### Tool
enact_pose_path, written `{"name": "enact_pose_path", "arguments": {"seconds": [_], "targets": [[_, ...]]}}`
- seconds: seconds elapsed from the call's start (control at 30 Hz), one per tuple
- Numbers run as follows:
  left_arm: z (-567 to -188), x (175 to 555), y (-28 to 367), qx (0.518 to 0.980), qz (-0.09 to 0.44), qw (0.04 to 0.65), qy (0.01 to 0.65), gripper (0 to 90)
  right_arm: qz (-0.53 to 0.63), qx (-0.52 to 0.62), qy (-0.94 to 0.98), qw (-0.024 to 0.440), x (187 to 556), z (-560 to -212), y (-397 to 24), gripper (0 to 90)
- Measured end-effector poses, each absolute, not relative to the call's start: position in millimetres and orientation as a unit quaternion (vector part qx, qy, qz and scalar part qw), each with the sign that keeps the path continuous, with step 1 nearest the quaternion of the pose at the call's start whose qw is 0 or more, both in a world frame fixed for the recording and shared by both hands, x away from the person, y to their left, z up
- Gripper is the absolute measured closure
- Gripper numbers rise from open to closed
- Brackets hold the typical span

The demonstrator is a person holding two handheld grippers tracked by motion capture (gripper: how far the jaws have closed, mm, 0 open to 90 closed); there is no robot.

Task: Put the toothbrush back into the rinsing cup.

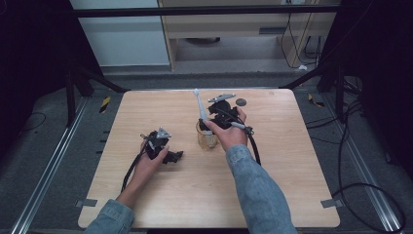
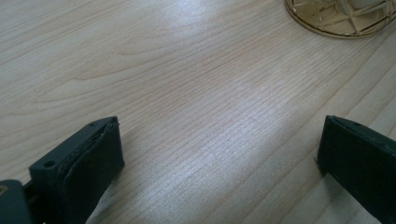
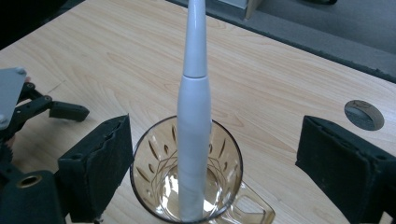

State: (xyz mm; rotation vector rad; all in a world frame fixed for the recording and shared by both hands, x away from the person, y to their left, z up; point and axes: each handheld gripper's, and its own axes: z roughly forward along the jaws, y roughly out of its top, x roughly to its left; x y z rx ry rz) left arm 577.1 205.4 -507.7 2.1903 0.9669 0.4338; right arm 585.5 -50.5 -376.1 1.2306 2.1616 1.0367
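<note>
Amber glass, the handled mug [image 3: 187,182] stood mid-worktop [image 1: 272,195] propping the white electric toothbrush [image 3: 193,140] upright on its rim, so your right tongs [image 3: 215,172] straddled it released, while your left tongs [image 2: 219,163] rested parted, empty, nearby.

Table [image 2: 196,93] evenly lit, soft glare; surroundings dark, slight blur.

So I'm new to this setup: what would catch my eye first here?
A tall white electric toothbrush stands upright in an amber glass mug at the table's middle. The right gripper hangs open at the mug, jaws on either side. The left gripper, also open, rests apart on the bare wood.
</note>
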Motion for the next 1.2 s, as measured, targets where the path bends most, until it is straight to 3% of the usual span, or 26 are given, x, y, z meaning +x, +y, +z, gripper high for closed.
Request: {"name": "enact_pose_path", "arguments": {"seconds": [0.47, 1.2], "targets": [[-507.5, 577.5, 204.7, 0.844, 0.169, 0.345, 0.375, 0.0, 0.392, 0.426, 0.790, 0.201, 567.1, -377.1, -94.3, 9.8], [-507.6, 576.3, 205.0, 0.844, 0.169, 0.344, 0.375, 0.0, 0.394, 0.471, 0.757, 0.223, 543.1, -395.7, -157.9, 9.7]]}}
